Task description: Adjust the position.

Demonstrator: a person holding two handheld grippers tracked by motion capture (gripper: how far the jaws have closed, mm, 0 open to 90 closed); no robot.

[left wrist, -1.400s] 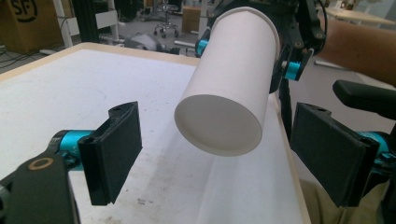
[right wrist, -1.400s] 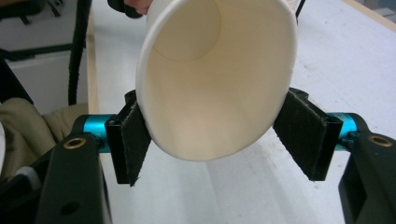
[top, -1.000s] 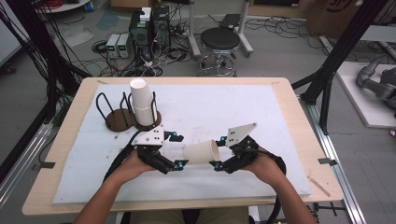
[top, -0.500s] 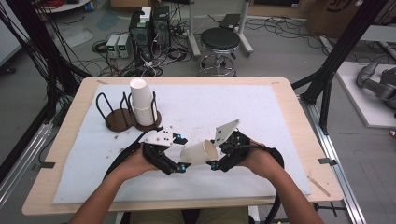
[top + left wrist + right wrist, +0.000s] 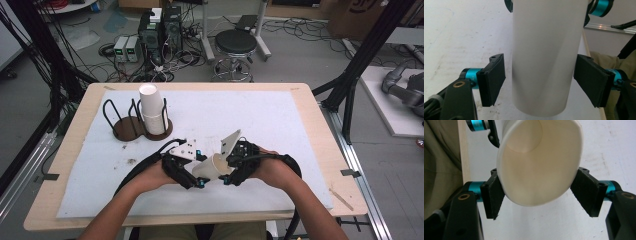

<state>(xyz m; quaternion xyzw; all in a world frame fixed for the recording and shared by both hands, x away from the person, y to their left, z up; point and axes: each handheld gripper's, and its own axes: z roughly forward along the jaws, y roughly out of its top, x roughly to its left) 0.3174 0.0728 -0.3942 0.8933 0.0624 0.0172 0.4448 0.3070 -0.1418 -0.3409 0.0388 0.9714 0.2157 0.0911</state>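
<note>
White tabletop (image 5: 280,130), paper cup (image 5: 212,167) pinched in right claw (image 5: 231,175), loose between left claw's (image 5: 192,179) closing jaws.

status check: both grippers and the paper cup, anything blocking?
Right gripper shut on paper cup near its rim. Left gripper jaws just closing around the cup's base end, small gaps both sides. Nothing in the way; cup holder well behind.

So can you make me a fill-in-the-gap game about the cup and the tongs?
1. The paper cup between the two hands is coloured ____.
2. The right tongs squeeze the cup at its ____ end.
3. On the wooden rack stands a stack of more ____.
4. The left tongs sit around the cup's ____ end.

Missing words: white; open; cups; bottom
</note>
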